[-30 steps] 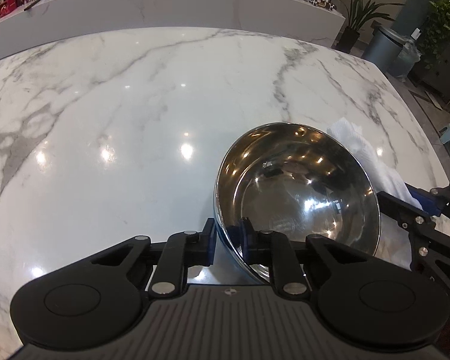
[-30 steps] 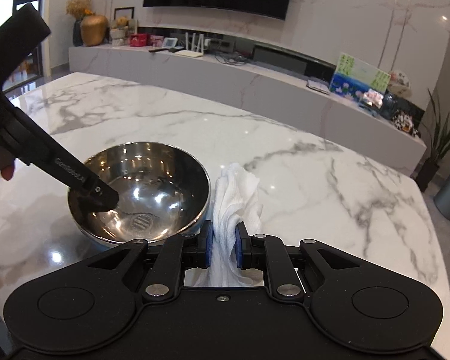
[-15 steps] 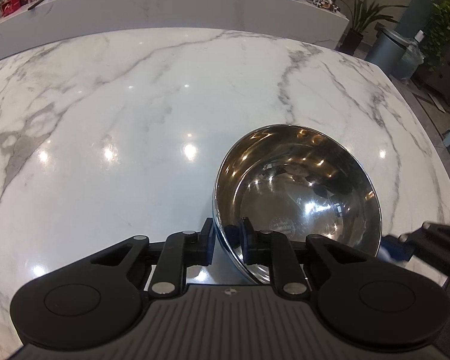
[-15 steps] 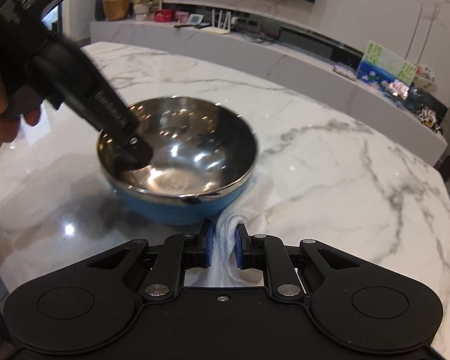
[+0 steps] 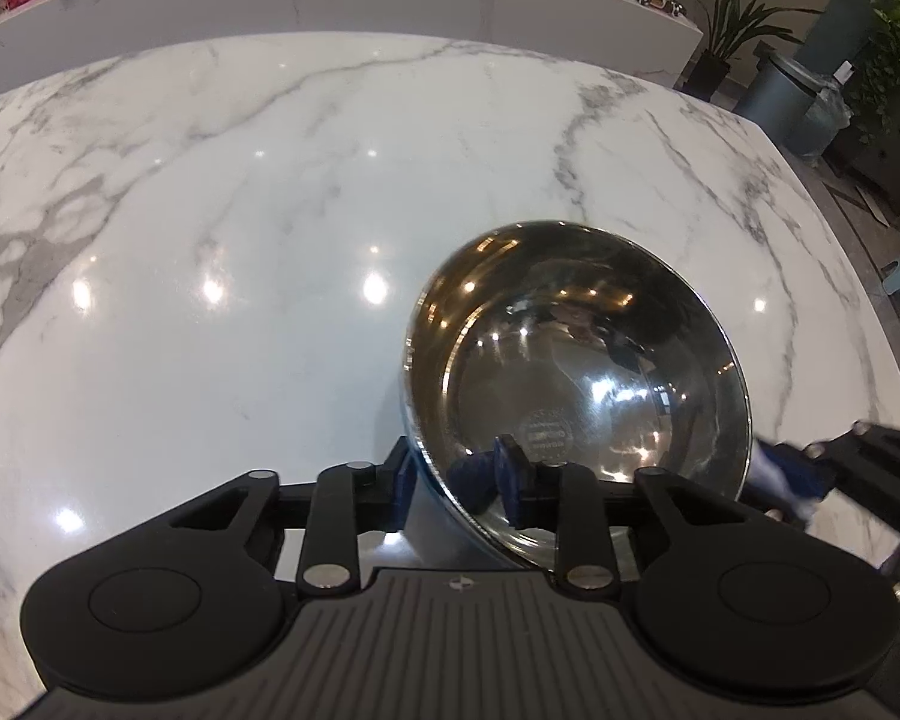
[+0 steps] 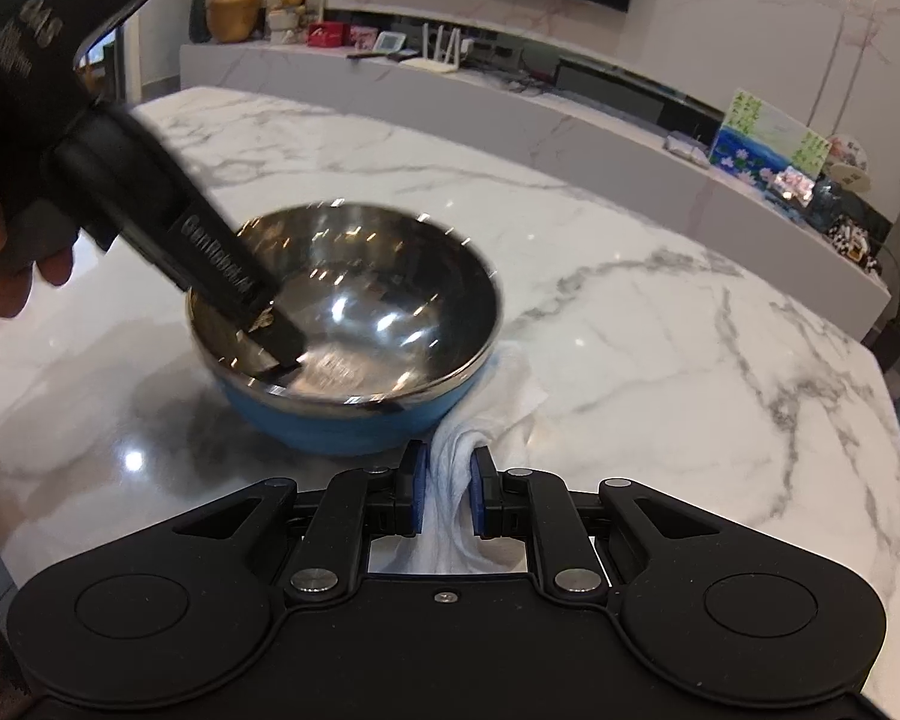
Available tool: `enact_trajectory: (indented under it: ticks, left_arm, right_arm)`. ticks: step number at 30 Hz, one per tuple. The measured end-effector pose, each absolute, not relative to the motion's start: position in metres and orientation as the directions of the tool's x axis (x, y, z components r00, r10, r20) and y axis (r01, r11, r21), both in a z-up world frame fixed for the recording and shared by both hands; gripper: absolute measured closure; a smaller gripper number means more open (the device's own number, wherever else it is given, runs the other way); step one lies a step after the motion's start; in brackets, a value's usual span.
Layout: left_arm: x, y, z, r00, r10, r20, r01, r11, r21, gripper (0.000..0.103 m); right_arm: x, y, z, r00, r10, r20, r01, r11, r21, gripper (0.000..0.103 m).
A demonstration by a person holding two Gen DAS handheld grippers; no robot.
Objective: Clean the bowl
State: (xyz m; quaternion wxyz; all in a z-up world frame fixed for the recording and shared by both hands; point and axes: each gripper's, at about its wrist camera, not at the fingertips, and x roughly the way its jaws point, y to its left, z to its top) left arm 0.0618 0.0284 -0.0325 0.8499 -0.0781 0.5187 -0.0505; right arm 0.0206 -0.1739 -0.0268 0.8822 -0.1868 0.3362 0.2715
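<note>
Left tongs pinch the bowl rim and should hold firm while right tongs, clenched on the cloth, rub its blue outside.

Bowl on table, cloth beside it.

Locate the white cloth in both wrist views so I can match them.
Left wrist: cloth barely shows at the right edge, beside the bowl, pinched in the right hand-held gripper.
Right wrist: cloth at bottom centre between the pads, trailing right of the bowl.
Shared landmark: the steel bowl, rim clamped by the left hand-held gripper.
</note>
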Motion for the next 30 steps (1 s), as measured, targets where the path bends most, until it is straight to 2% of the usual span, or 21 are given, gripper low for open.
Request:
enact_trajectory:
  ticks: [3,8,20,26,29,30]
  left_arm:
    - [0.063,0.03,-0.029,0.467,-0.154,-0.871,0.015,0.986,-0.166,0.088]
    - [0.067,0.032,-0.027,0.473,-0.135,-0.871,0.017,0.989,-0.144,0.089]
    - [0.061,0.032,-0.03,0.526,-0.137,-0.84,0.029,0.989,-0.143,0.089]
    - [0.059,0.032,-0.032,0.537,-0.144,-0.831,0.028,0.988,-0.153,0.088]
    - [0.058,0.03,-0.032,0.534,-0.138,-0.834,0.026,0.989,-0.146,0.086]
    - [0.057,0.029,-0.032,0.533,-0.137,-0.835,0.025,0.989,-0.146,0.085]
  right_arm:
    - [0.025,-0.178,-0.018,0.647,0.359,-0.672,-0.6,0.784,-0.16,0.09]
    - [0.029,-0.18,-0.009,0.669,0.37,-0.644,-0.606,0.774,-0.185,0.09]
    - [0.028,-0.171,-0.027,0.634,0.366,-0.681,-0.62,0.767,-0.164,0.09]
    - [0.04,-0.18,-0.04,0.669,0.292,-0.684,-0.51,0.849,-0.137,0.09]
    - [0.043,-0.186,-0.044,0.686,0.256,-0.682,-0.456,0.881,-0.128,0.086]
    - [0.043,-0.188,-0.045,0.694,0.241,-0.678,-0.433,0.893,-0.126,0.082]
